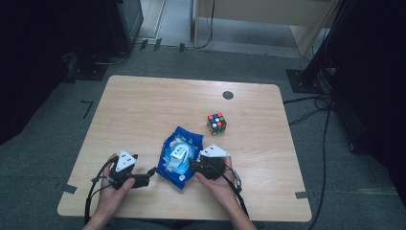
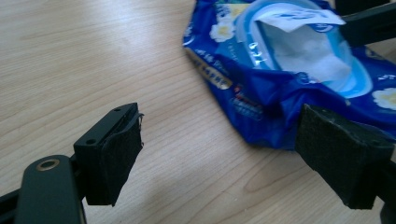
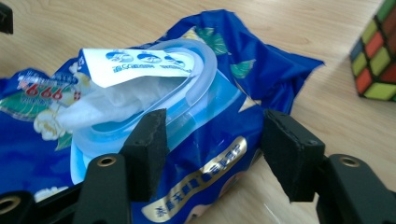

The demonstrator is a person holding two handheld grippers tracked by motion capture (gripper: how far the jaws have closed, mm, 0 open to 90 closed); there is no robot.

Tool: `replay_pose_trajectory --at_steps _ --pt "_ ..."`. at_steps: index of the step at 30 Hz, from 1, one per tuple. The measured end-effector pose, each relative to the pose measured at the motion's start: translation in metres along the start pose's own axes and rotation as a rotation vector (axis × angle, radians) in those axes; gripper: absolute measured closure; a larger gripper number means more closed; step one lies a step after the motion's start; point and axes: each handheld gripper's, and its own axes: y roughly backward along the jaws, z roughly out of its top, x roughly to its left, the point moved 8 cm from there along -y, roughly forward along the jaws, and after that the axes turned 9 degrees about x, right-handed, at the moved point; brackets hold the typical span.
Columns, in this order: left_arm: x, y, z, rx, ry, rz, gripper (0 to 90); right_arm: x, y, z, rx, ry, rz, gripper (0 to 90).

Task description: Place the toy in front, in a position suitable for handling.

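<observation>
A blue pack of wet wipes (image 1: 178,155) lies at the table's front middle, its label flap (image 3: 140,65) peeled up and a white wipe (image 2: 308,49) showing in the opening. My right gripper (image 3: 215,140) is open and straddles the pack's near edge, with blue foil between its pads (image 3: 149,140). In the high view that right gripper (image 1: 192,165) sits at the pack's right side. My left gripper (image 2: 224,135) is open just left of the pack (image 2: 261,107); its right pad (image 2: 341,154) is at the pack's corner. From above, the left gripper (image 1: 149,175) rests low on the table.
A Rubik's cube (image 1: 217,123) stands behind and right of the pack, also at the edge of the right gripper view (image 3: 378,56). A dark round grommet (image 1: 228,95) sits near the table's (image 1: 143,105) far edge. Cables and black stands surround the table on the floor.
</observation>
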Motion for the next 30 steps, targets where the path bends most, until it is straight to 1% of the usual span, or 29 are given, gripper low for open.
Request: replay_pose_trajectory --at_steps 1,3,5,7,8,10,11,12,13,14,16,18,19,20,23,26,30 --pt "0.000 0.000 0.000 -0.002 -0.001 -0.004 15.0 0.002 -0.004 0.003 0.000 -0.004 0.013 42.6" --pt "0.000 0.001 -0.001 -0.001 -0.003 -0.001 15.0 0.002 -0.007 0.009 -0.002 0.002 0.014 42.3" --pt "0.001 0.002 -0.002 -0.001 0.000 -0.001 15.0 0.001 -0.006 0.014 -0.018 -0.005 0.010 42.9" --pt "0.003 0.003 -0.003 -0.002 0.006 -0.007 15.0 -0.003 0.000 0.017 -0.035 -0.015 0.000 44.9" --pt "0.004 0.003 -0.003 -0.003 0.008 -0.011 15.0 -0.008 0.004 0.016 -0.039 -0.022 -0.016 46.5" --pt "0.004 0.002 -0.004 0.000 0.010 -0.016 14.9 -0.019 0.010 0.010 -0.028 -0.046 -0.057 51.7" --pt "0.003 0.001 -0.004 0.005 0.005 -0.014 15.0 -0.025 0.012 0.005 -0.015 -0.062 -0.091 55.0" --pt "0.002 0.000 -0.004 0.005 0.003 -0.014 15.0 -0.031 0.013 -0.002 0.010 -0.080 -0.138 57.3" --pt "0.001 0.000 -0.005 0.008 -0.003 -0.016 15.0 -0.035 0.012 -0.008 0.031 -0.092 -0.163 58.5" --pt "0.000 -0.001 -0.005 0.009 -0.006 -0.016 15.0 -0.035 0.011 -0.013 0.046 -0.104 -0.157 59.0" --pt "-0.002 -0.001 -0.005 0.015 -0.018 -0.015 15.0 -0.030 0.005 -0.019 0.064 -0.102 -0.134 59.4" --pt "-0.004 -0.002 -0.005 0.015 -0.020 -0.016 15.0 -0.023 0.001 -0.019 0.056 -0.095 -0.104 59.2" --pt "-0.005 -0.002 -0.006 0.017 -0.021 -0.016 15.0 -0.017 -0.002 -0.017 0.044 -0.095 -0.080 60.0" --pt "-0.005 -0.002 -0.006 0.018 -0.023 -0.019 15.0 -0.014 -0.004 -0.015 0.035 -0.093 -0.075 60.0" --pt "-0.005 -0.003 -0.007 0.020 -0.027 -0.021 15.1 -0.004 -0.010 -0.008 0.020 -0.086 -0.037 59.2" --pt "-0.006 -0.004 -0.008 0.023 -0.028 -0.032 15.1 0.002 -0.016 -0.002 0.015 -0.079 -0.023 58.6" --pt "-0.010 -0.004 -0.009 0.023 -0.049 -0.048 15.2 0.007 -0.024 0.006 0.000 -0.097 -0.005 58.3"
